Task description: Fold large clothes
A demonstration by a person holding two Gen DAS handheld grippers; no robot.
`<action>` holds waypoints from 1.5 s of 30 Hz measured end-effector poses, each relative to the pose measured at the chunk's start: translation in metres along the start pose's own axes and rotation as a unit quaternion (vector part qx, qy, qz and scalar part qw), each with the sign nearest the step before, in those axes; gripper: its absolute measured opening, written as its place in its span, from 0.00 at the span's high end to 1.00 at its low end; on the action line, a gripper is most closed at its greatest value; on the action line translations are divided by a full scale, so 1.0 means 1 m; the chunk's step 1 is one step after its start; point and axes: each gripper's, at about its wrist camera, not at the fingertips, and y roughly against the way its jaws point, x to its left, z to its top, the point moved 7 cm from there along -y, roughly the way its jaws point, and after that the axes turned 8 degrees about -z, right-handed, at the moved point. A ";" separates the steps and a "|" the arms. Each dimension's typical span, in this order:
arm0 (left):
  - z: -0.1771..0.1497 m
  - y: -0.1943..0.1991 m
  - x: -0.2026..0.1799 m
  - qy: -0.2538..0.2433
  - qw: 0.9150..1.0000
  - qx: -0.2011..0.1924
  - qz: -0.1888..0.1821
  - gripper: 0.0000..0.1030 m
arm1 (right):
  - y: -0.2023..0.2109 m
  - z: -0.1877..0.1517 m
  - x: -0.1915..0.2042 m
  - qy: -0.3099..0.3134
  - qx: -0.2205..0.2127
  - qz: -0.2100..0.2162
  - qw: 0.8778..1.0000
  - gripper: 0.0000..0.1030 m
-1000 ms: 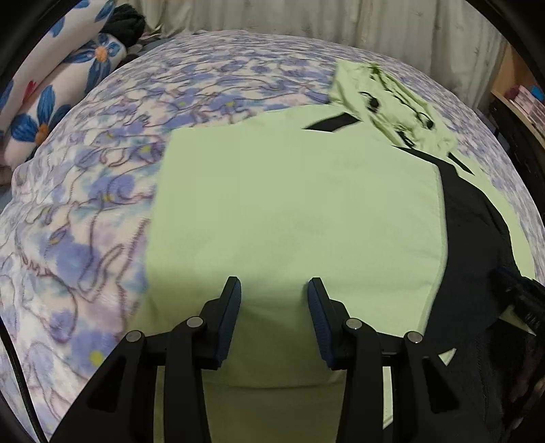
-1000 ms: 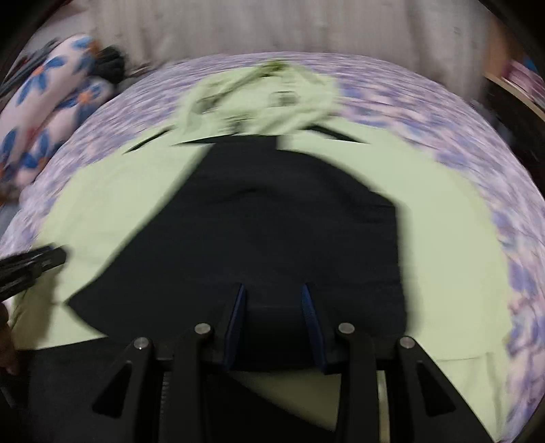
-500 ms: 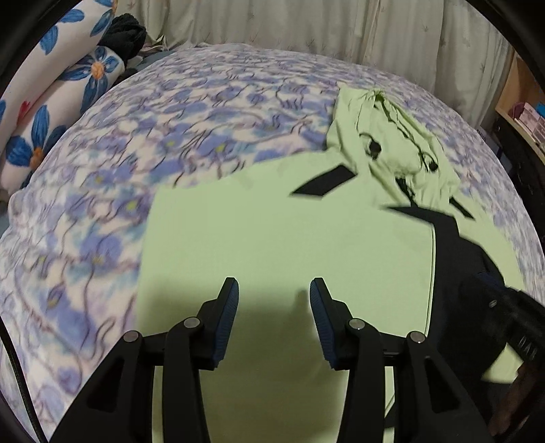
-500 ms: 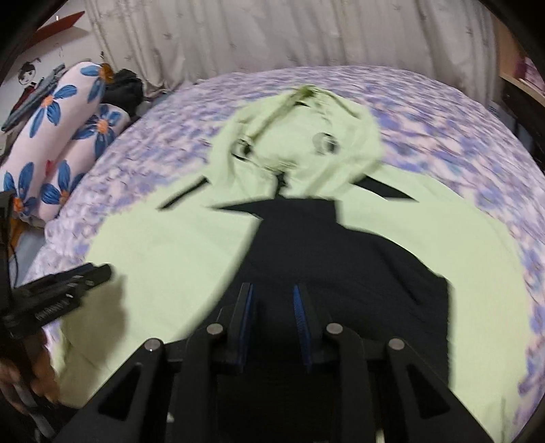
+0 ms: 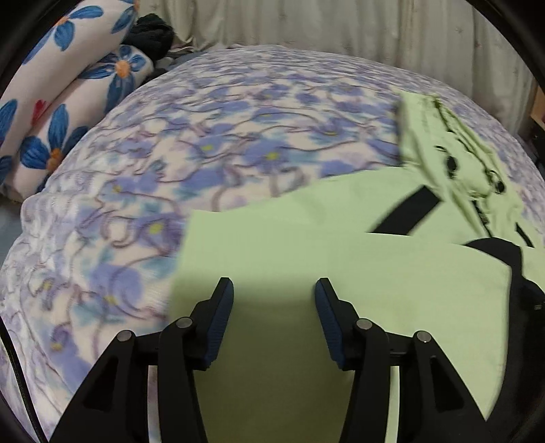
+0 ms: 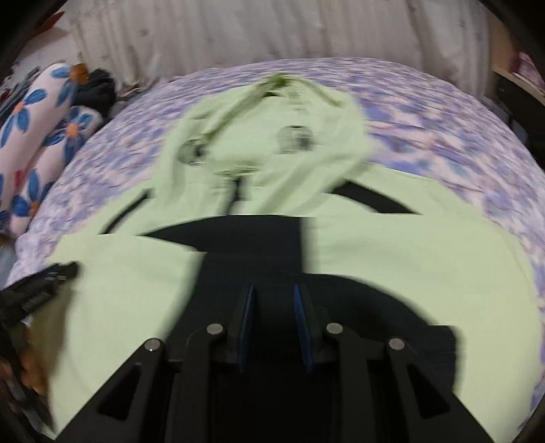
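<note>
A light green and black hooded jacket [image 5: 306, 259] lies flat on the bed, hood [image 5: 453, 160] at the far end. In the right wrist view the jacket [image 6: 408, 259] shows its black middle panel [image 6: 259, 245] and green sides, hood [image 6: 259, 143] beyond. My left gripper [image 5: 274, 289] is open and empty, over the jacket's green left side. My right gripper [image 6: 272, 296] is open with a narrow gap, empty, over the black panel. The left gripper's tip [image 6: 44, 283] shows at the left edge.
The bed has a purple flowered blanket [image 5: 204, 143]. Blue-flowered pillows [image 5: 68, 102] and a dark bundle [image 5: 150, 34] lie at the far left. A curtain [image 5: 340, 27] hangs behind. A shelf edge [image 6: 517, 78] stands at the right.
Both grippers have drawn back and risen from the jacket, so more of the bed and hood shows. The right gripper's gap has narrowed. The jacket lies as before.
</note>
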 end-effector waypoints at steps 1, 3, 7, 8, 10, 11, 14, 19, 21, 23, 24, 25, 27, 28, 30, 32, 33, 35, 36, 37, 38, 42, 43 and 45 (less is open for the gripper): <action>0.000 0.000 0.006 0.003 1.000 -0.002 0.005 0.45 | -0.001 -0.001 -0.015 -0.009 0.000 -0.005 1.000 0.77; 0.000 0.000 0.019 0.010 1.000 -0.003 0.019 0.42 | 0.000 -0.006 -0.039 -0.034 0.003 0.004 0.999 0.79; -0.002 -0.002 0.034 0.037 0.999 -0.002 0.011 0.37 | 0.004 -0.013 -0.052 -0.049 -0.001 0.013 0.999 0.80; -0.003 -0.002 0.036 0.041 0.999 -0.004 0.009 0.37 | 0.005 -0.014 -0.051 -0.044 -0.003 0.007 0.999 0.80; -0.004 0.000 0.037 0.042 0.999 -0.004 0.012 0.37 | 0.007 -0.015 -0.047 -0.033 -0.005 -0.007 0.999 0.79; -0.005 0.002 0.038 0.041 0.999 -0.004 0.017 0.37 | 0.009 -0.015 -0.045 -0.034 -0.003 -0.007 0.999 0.78; -0.010 0.011 0.038 0.034 0.999 0.000 0.032 0.37 | 0.018 -0.016 -0.047 -0.049 0.004 0.002 0.999 0.78; -0.023 0.046 0.039 0.025 0.999 0.000 0.036 0.37 | 0.051 -0.024 -0.056 -0.059 -0.002 0.007 0.998 0.78; -0.029 0.062 0.039 0.021 0.999 -0.003 0.034 0.37 | 0.069 -0.031 -0.061 -0.059 -0.007 0.005 0.998 0.77; -0.038 0.081 0.038 0.016 0.999 -0.004 0.035 0.37 | 0.084 -0.039 -0.066 -0.061 -0.009 0.005 0.998 0.77; -0.045 0.095 0.038 0.013 0.999 -0.006 0.033 0.37 | 0.093 -0.044 -0.069 -0.062 -0.010 0.005 0.998 0.77; -0.049 0.105 0.037 0.012 0.999 -0.008 0.029 0.37 | 0.100 -0.048 -0.071 -0.061 -0.010 0.004 0.998 0.77; -0.058 0.125 0.037 0.012 1.000 -0.013 0.024 0.37 | 0.116 -0.056 -0.076 -0.060 -0.016 0.000 0.998 0.77; -0.062 0.134 0.036 0.013 1.000 -0.015 0.021 0.37 | 0.125 -0.061 -0.079 -0.060 -0.018 -0.003 0.998 0.77; -0.073 0.156 0.035 0.015 1.000 -0.020 0.014 0.37 | 0.142 -0.072 -0.085 -0.062 -0.021 -0.005 0.998 0.77; -0.084 0.175 0.033 0.016 1.000 -0.025 0.006 0.37 | 0.158 -0.082 -0.091 -0.066 -0.024 -0.002 0.997 0.77; -0.088 0.182 0.033 0.016 1.000 -0.026 0.004 0.37 | 0.164 -0.086 -0.092 -0.068 -0.025 -0.002 0.997 0.77; -0.101 0.201 0.031 0.015 0.999 -0.030 0.000 0.37 | 0.179 -0.097 -0.095 -0.069 -0.030 -0.001 0.997 0.77; -0.106 0.208 0.031 0.016 0.999 -0.031 -0.002 0.37 | 0.185 -0.101 -0.095 -0.069 -0.032 0.000 0.997 0.77; -0.113 0.217 0.031 0.016 0.999 -0.032 -0.006 0.37 | 0.193 -0.107 -0.096 -0.067 -0.035 -0.001 0.997 0.77; -0.120 0.226 0.032 0.017 0.999 -0.032 -0.008 0.37 | 0.200 -0.113 -0.096 -0.064 -0.039 -0.002 0.997 0.77; -0.148 0.250 0.036 0.019 0.999 -0.029 -0.015 0.37 | 0.226 -0.134 -0.095 -0.053 -0.050 -0.005 0.997 0.74; -0.154 0.255 0.037 0.017 0.999 -0.028 -0.016 0.37 | 0.232 -0.140 -0.095 -0.051 -0.052 -0.003 0.997 0.71; -0.168 0.264 0.039 0.013 0.999 -0.026 -0.016 0.37 | 0.242 -0.151 -0.095 -0.048 -0.055 -0.002 0.997 0.68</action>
